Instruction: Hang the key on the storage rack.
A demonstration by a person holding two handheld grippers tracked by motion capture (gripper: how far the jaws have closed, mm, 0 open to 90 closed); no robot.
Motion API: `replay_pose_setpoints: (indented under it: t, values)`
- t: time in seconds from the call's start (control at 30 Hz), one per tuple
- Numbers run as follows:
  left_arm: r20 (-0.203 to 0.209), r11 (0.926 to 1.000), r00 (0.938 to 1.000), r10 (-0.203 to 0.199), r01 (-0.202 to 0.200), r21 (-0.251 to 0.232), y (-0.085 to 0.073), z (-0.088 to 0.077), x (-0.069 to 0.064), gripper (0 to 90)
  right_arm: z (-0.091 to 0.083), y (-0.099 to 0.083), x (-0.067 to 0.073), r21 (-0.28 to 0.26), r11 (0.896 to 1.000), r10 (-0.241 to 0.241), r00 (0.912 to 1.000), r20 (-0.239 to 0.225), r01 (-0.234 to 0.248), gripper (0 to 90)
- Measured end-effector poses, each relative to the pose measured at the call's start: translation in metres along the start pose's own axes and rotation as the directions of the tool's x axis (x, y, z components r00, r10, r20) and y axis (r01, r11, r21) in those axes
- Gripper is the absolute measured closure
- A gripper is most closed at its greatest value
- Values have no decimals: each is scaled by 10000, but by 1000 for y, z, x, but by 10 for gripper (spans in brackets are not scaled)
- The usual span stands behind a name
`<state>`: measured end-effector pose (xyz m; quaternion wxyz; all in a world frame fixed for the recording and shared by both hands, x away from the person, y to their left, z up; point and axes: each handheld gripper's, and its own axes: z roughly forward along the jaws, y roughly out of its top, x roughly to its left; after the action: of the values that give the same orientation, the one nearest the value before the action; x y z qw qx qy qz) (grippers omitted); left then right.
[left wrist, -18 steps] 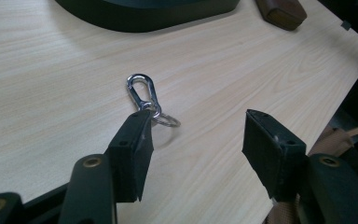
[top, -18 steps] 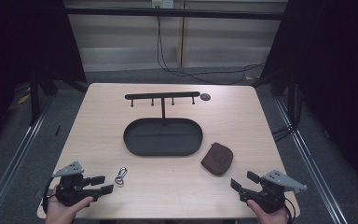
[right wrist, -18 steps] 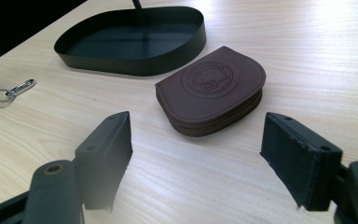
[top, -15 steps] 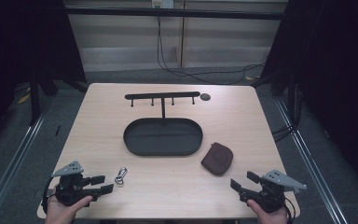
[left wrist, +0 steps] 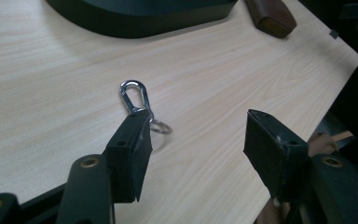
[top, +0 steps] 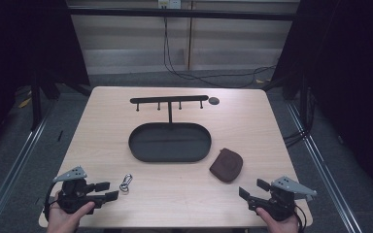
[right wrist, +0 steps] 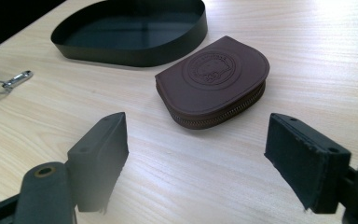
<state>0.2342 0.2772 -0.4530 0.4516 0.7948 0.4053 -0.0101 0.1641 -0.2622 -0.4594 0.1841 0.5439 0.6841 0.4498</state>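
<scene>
The metal key clip [left wrist: 136,97] lies flat at the counter's [top: 184,194] near left, light, stiff and slippery; I'd pinch its snap-hook body. My left tool [left wrist: 196,140] stands released just beside it, my right tool [right wrist: 200,154] released facing the soft brown pouch [right wrist: 214,81].

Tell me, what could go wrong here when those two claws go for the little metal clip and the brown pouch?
The carabiner clip lies flat and thin on the table; the left gripper, open just short of it, could push it along rather than pinch it. The coin pouch is rounded and lies close beside the black tray; the open right gripper might slip off it or nudge it against the tray's wall.
</scene>
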Motion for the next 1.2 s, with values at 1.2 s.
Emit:
replay_pose_setpoints:
  t: [1.2]
  values:
    - [-1311,9622,9877,855,-477,2683,49,22,-1,551,8,1,2,476,9985,-245,9982,-553,271,183]
